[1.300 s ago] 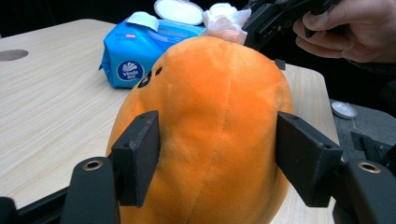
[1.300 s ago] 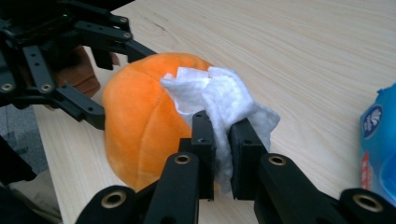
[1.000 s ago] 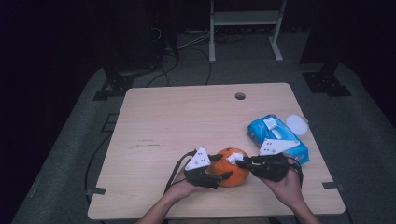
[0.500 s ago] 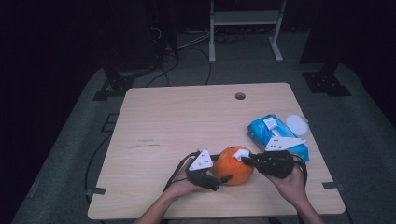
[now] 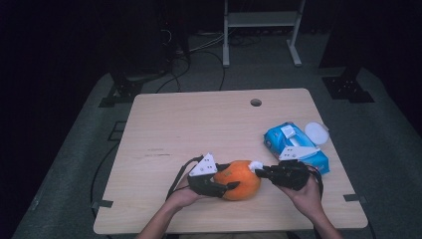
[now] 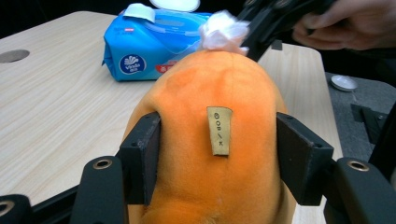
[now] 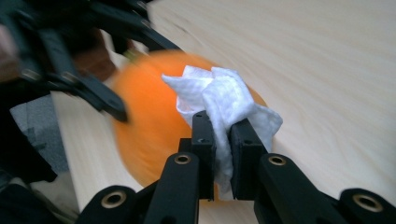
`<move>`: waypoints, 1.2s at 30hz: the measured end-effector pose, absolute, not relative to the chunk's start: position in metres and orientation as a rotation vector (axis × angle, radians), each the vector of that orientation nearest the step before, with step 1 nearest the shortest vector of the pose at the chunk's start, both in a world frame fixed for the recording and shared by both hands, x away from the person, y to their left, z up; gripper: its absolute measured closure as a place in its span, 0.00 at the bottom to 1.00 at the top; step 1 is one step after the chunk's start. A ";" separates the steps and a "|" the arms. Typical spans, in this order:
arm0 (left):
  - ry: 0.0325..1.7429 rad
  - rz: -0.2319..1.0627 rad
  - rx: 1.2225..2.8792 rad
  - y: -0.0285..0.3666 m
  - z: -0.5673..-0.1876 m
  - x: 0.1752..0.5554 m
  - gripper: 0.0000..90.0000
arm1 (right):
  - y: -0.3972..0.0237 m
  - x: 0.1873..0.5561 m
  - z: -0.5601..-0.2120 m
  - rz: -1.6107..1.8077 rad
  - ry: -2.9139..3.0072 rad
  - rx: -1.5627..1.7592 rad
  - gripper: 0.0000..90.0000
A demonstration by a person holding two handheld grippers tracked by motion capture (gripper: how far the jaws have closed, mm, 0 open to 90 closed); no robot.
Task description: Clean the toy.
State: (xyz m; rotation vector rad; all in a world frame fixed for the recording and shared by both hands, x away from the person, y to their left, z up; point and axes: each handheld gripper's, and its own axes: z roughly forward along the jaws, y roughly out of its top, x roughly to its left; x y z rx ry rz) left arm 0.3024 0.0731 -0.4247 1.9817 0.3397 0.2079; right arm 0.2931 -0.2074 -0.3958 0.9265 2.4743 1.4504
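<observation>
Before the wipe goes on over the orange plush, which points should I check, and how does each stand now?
1. Wipe clamped in the right gripper: ok, its jaws are shut on it.
2. Orange plush between the left gripper jaws: ok; they have just been closing, but firm pressing: cannot tell.
3. Wipe touching the plush top: ok in the left gripper view.
4. Plush resting on the table: cannot tell.
5. Wipe pack apart from both grippers: ok.

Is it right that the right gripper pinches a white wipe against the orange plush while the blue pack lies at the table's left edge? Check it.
Not quite: the blue pack lies near the table's right edge, as the high view shows. The right gripper does pinch the white wipe against the orange plush.
</observation>
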 end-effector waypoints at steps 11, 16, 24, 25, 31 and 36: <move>0.309 0.240 1.975 0.067 -0.434 0.303 0.25 | -0.204 0.292 -0.395 1.370 2.456 0.897 0.90; 0.380 0.235 1.954 0.062 -0.435 0.305 0.32 | -0.205 0.289 -0.396 1.374 2.469 0.884 0.91; 0.300 0.219 1.975 0.057 -0.431 0.295 0.33 | -0.193 0.284 -0.391 1.387 2.470 0.806 0.90; 0.296 0.204 1.965 0.059 -0.431 0.296 0.31 | -0.197 0.286 -0.393 1.373 2.465 0.823 0.91; 0.324 0.224 1.961 0.062 -0.437 0.302 0.31 | -0.215 0.299 -0.406 1.384 2.450 0.946 0.90; 0.383 0.243 1.962 0.060 -0.435 0.300 0.37 | -0.198 0.284 -0.394 1.388 2.482 0.836 0.91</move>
